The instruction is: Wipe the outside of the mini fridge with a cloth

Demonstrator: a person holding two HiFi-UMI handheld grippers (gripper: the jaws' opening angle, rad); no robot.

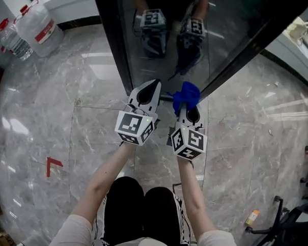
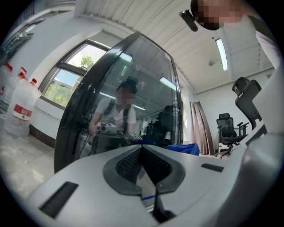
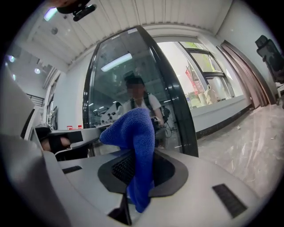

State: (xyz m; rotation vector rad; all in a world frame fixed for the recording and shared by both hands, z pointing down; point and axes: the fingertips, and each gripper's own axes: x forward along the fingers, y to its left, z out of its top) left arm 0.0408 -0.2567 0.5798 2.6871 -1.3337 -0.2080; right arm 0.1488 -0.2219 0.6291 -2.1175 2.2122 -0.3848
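Cloth [image 1: 186, 95]: pinched between right gripper's [image 1: 189, 111] 2 jaws, its bunched end ahead of the tips to meet the fridge [image 1: 162, 44] glass.
Left gripper [image 1: 146, 94]: jaws pressed together, empty, likely spare.

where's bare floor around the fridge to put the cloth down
Left: open floor between the water jugs, the fridge and the red mark. Right: bare between fridge and chair base. Crowded straight ahead: left gripper and right gripper with the cloth at the fridge.
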